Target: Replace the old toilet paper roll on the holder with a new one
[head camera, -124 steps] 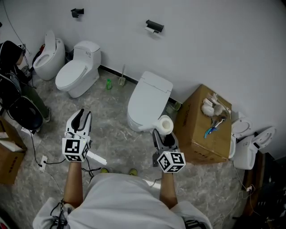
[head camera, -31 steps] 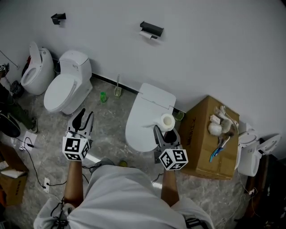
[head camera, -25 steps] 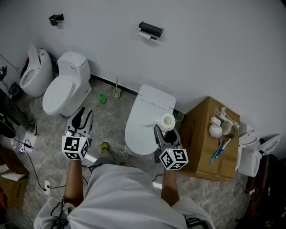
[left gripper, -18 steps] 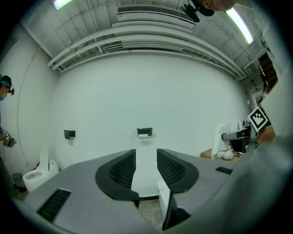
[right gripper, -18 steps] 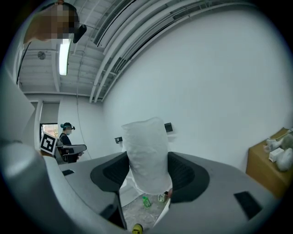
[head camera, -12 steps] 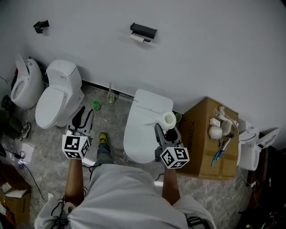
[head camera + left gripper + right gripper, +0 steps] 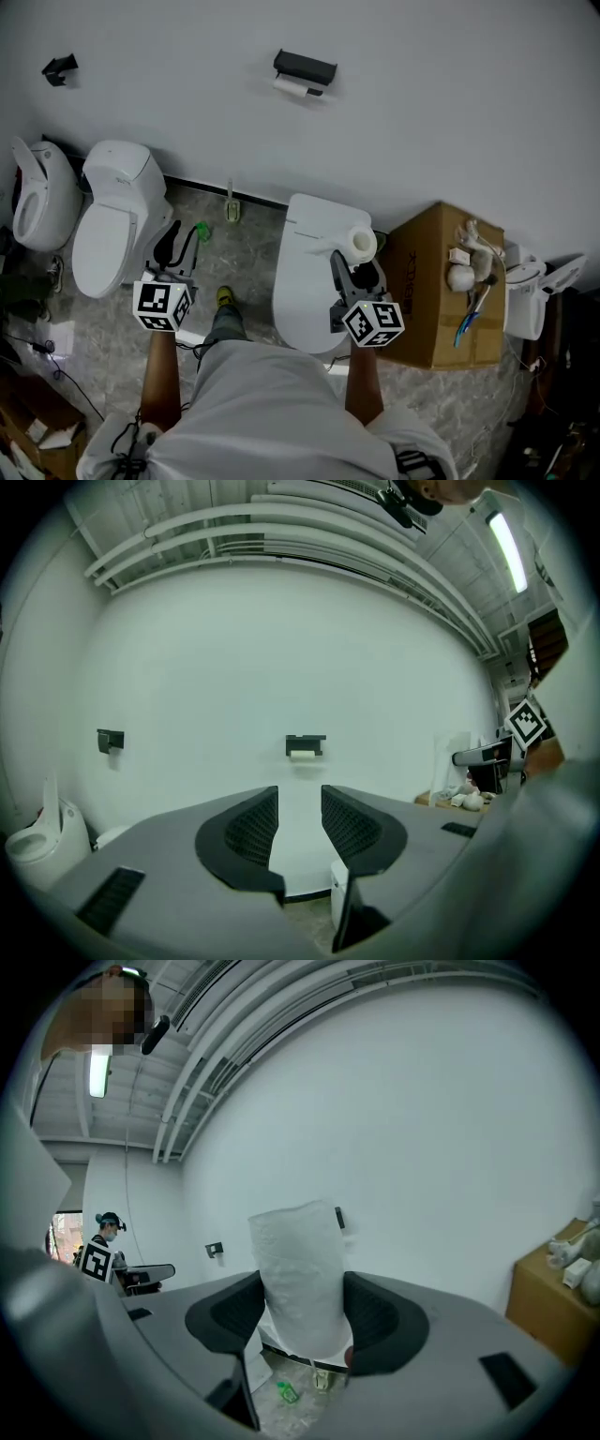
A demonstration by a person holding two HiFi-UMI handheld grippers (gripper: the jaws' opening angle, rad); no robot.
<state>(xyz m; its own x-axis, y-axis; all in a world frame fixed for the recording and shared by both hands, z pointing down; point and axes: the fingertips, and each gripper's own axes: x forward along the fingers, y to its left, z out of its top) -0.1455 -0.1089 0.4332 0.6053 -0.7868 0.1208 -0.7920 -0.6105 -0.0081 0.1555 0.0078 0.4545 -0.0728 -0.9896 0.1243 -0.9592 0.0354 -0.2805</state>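
Head view: at our left, the left gripper (image 7: pixel 174 246) hovers with its jaws parted and nothing between them. High on the wall, the holder (image 7: pixel 304 66) carries the old roll (image 7: pixel 292 86) — well apart from us. Our right gripper (image 7: pixel 359 267) clamps the new roll (image 7: pixel 362 244), seen against a white toilet (image 7: pixel 305 291).

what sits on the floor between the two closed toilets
A small green bottle and what looks like a toilet brush by the wall, plus the person's shoe nearer, seen in the head view.
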